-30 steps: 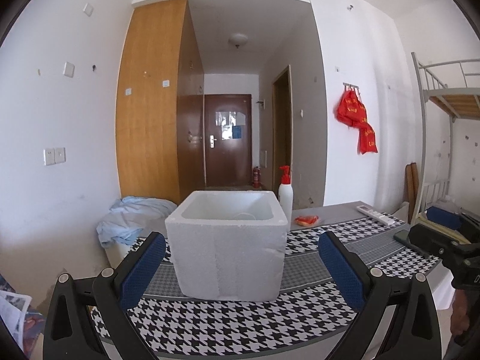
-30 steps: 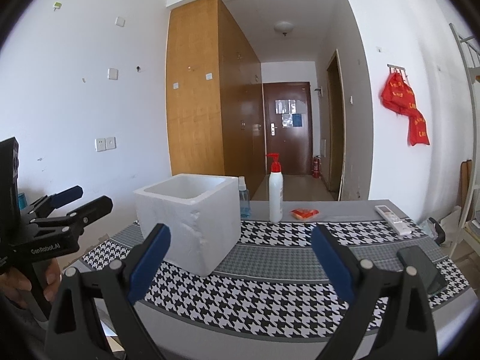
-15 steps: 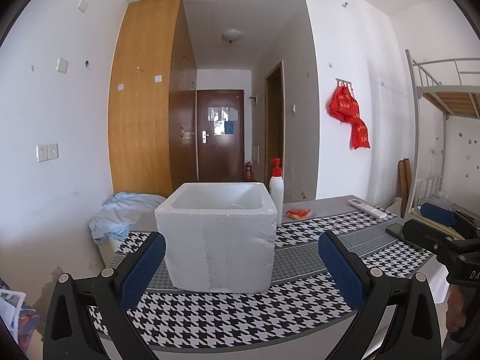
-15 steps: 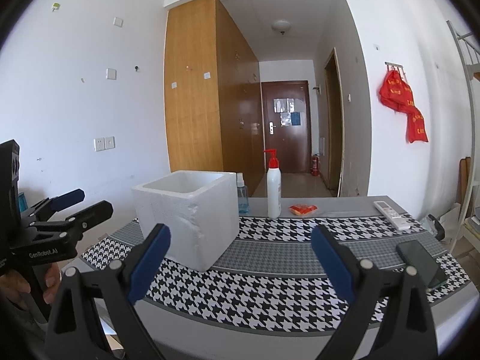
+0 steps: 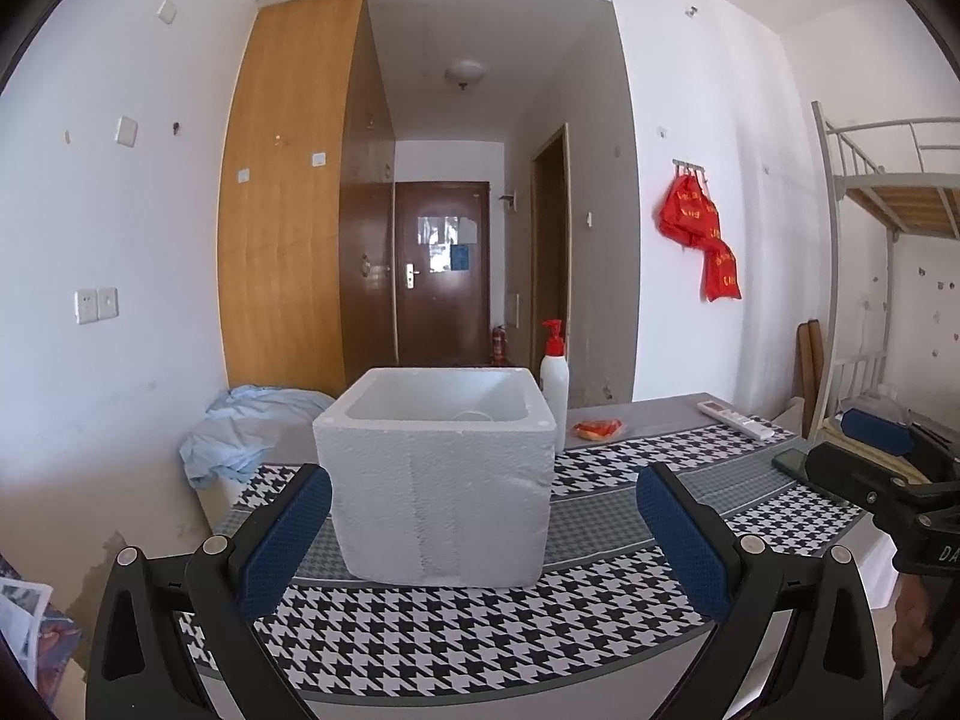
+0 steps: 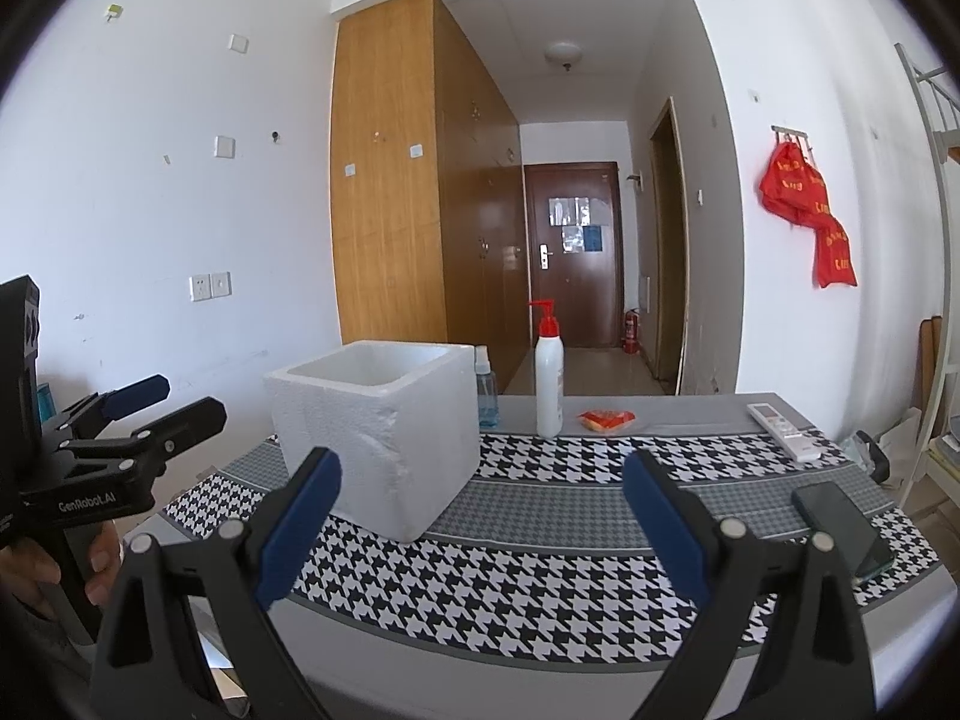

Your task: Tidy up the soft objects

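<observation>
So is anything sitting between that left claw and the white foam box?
Nothing visible. The left claw is open and empty, and only bare houndstooth cloth lies between it and the foam box. The pump bottle stands behind the box, out of the way.

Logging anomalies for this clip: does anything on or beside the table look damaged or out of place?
The white foam box has a chipped, dented front corner edge. Light blue cloth lies crumpled in a heap beside the table's left end. Nothing looks spilled.

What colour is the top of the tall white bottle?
Red. The pump top on the white bottle shows best in the right wrist view.
</observation>
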Tool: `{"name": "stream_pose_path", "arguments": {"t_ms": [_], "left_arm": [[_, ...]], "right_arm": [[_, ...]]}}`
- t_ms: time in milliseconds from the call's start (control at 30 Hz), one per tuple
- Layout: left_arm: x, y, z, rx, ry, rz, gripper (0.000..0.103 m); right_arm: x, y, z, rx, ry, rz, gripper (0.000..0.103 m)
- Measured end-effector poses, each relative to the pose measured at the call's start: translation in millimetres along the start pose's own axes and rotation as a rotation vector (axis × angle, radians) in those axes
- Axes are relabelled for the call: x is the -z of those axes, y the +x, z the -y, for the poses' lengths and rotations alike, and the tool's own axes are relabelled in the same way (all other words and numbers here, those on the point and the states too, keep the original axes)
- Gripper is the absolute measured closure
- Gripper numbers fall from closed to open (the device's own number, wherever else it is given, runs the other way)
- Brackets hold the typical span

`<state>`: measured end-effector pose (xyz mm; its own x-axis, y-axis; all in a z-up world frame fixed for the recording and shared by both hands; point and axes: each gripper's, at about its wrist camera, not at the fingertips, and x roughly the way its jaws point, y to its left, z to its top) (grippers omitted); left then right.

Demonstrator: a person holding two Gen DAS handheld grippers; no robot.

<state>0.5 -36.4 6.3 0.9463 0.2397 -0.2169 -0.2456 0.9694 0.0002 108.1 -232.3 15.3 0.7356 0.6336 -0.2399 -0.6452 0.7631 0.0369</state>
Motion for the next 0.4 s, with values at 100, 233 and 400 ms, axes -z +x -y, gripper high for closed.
{"name": "stream_pose_path", "arguments": {"t_ms": [100,233,400], "left_arm": [[0.2,0.7,-0.1,0.001,0.003,-0.005,0.001],[-0.6,0.0,-1.2,-0.001,0.002,-0.002,0.001],[-1.7,0.0,-2.7,-0.004,-0.006,0.006,0.001]], "right_arm": [[-0.2,-0.2,-0.2,0.001,0.002,0.0,0.006],[-0.5,0.1,-0.8,0.002,0.0,-0.001,0.006],[-0.2,-0.3,-1.0,0.001,-0.001,-0.002,0.006]]}}
